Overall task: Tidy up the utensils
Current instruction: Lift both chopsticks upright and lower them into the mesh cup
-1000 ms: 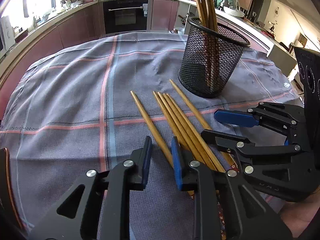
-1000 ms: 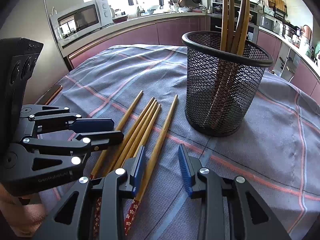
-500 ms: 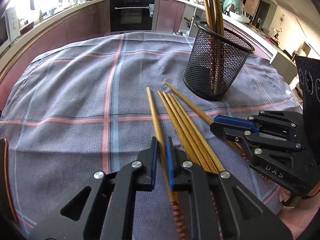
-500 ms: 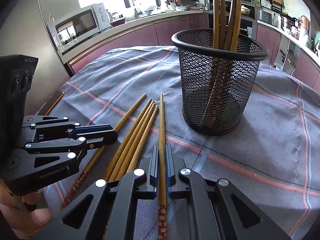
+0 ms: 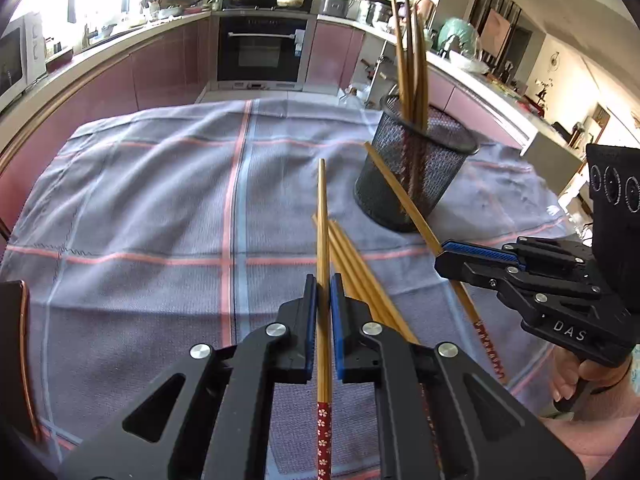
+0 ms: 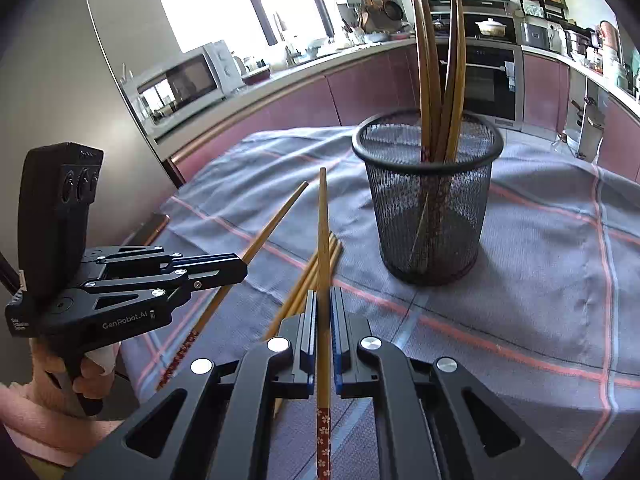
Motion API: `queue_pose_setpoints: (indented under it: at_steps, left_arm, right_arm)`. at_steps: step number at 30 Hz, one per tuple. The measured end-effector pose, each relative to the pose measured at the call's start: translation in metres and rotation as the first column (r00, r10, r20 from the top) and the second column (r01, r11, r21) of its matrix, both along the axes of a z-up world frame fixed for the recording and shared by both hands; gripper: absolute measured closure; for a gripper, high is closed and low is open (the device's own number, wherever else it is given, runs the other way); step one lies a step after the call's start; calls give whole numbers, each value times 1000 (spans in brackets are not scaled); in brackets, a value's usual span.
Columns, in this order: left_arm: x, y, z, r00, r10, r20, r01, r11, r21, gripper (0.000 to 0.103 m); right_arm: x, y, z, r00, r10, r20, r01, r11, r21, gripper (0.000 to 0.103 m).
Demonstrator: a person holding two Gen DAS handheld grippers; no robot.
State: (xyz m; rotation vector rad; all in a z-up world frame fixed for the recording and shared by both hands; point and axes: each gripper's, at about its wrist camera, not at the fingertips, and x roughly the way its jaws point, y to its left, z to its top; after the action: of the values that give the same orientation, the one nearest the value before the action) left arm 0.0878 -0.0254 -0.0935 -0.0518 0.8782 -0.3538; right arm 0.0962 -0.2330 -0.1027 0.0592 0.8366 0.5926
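Hard to read: the loose chopsticks [image 5: 362,268] lying on the cloth [image 5: 160,208] near the mesh cup [image 6: 430,208] are partly covered by my held sticks and the gripper bodies, so I cannot count them. The patterned red ends of the held sticks run out of frame at the bottom.

Mesh cup stands upright on the cloth; I see several chopsticks [image 6: 438,80] standing in it, leaning against the rim.

Left gripper [image 5: 324,300] is clamped on one chopstick [image 5: 322,220], tip pointing towards the cup's left. Right gripper [image 6: 323,312] is clamped on another chopstick [image 6: 322,220], its tip just left of the cup.
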Motion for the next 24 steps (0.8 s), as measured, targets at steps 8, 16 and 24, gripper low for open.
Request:
queue_pose_setpoints:
  at_steps: [8,16,24]
  left_arm:
    - [-12,8,40,996,-37,76,43,995,-87,95]
    - [-20,17,81,986,-67,153,96,977,-191,95]
    - [-16,10,114,970,-57,235,110,970,-217,96]
  right_arm:
    - [-5,-7,28,997,-19,76,16,999,46,98]
    - [-4,-23,48,990,-53,132,42,995,89,98]
    - [-1,-31,69,976,-82,200,62,993,103,98]
